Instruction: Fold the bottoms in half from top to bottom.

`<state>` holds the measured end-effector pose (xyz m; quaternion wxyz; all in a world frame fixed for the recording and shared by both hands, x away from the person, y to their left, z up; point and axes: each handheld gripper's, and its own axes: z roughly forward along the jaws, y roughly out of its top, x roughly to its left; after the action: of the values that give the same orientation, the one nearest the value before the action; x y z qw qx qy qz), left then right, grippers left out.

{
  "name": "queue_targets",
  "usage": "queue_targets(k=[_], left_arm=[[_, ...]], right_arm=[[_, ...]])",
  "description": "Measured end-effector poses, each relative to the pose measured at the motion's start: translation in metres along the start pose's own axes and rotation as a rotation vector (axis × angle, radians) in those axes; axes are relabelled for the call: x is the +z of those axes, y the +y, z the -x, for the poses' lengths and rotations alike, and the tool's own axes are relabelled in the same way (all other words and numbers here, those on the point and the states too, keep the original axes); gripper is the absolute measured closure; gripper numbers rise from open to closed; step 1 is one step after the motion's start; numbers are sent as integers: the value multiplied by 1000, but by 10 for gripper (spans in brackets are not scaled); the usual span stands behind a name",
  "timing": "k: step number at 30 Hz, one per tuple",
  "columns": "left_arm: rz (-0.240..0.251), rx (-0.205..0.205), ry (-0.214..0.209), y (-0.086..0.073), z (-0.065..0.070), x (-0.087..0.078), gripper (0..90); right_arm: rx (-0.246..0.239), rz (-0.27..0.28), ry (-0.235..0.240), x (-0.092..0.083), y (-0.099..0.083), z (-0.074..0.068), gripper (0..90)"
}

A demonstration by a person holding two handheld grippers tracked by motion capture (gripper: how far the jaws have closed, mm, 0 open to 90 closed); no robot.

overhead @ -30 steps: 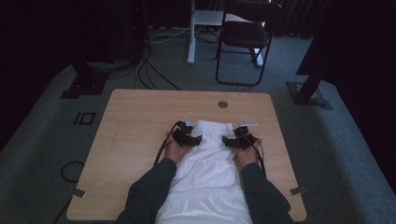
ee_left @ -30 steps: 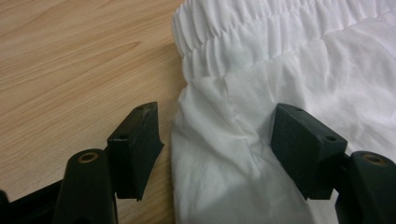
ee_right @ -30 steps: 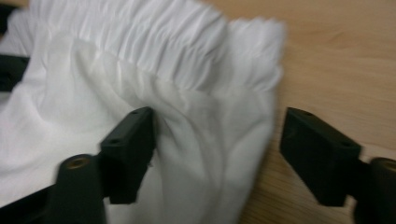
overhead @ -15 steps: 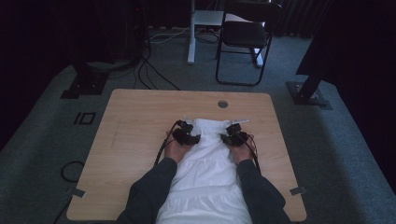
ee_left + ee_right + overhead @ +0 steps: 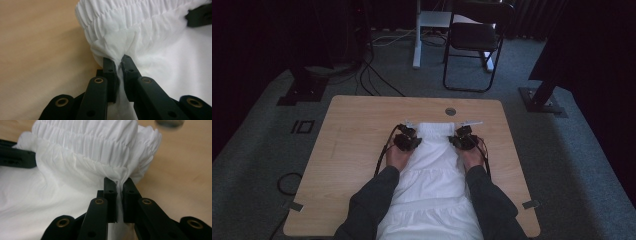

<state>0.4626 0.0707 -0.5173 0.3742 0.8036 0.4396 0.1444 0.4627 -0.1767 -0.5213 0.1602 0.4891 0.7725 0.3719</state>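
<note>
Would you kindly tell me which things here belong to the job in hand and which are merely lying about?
In the job:
- white garment, on the table
- left gripper, shut on its left edge
- right gripper, shut on its right edge

Lying about:
- chair
- floor cables
- round table grommet

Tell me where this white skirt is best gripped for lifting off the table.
Grip the white skirt just below its gathered waistband, one side each, coming in from the person's side. The left gripper and right gripper already pinch bunched fabric there; the elastic ridge should resist slipping.
</note>
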Motion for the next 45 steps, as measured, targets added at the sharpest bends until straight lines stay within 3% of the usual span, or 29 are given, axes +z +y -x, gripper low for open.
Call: queue_targets(k=[8,9,10,11,16,19,25,26,27,34,38,45], left_arm=[[192,4,-33,47,-9,-55,850],[192,4,-33,47,-9,-55,850],[192,4,-33,47,-9,-55,850],[239,27,-25,65,-9,-75,850],[234,33,-42,65,-13,-88,848],[213,68,-48,57,-10,-95,848],[226,109,-90,35,0,-113,848],[220,132,-91,25,5,-119,847],[220,132,-91,25,5,-119,848],[207,138,-140,-23,21,-134,844],[145,156,-152,-54,32,-131,840],[-80,201,-150,-107,36,-101,835]], right_arm=[[-73,142,9,-43,51,-3,839],[-73,142,9,-43,51,-3,839],[-81,171,13,-49,58,-3,839],[-99,229,9,-65,74,-7,838],[-140,227,28,-78,82,-17,832],[-164,210,38,-81,74,-23,830],[-185,206,95,-96,51,-33,829],[-196,203,99,-98,47,-36,828],[-203,198,104,-100,42,-39,828],[-243,172,148,-109,4,-55,825],[-242,132,172,-105,-22,-61,826],[-264,-20,217,-78,-76,-72,819]])
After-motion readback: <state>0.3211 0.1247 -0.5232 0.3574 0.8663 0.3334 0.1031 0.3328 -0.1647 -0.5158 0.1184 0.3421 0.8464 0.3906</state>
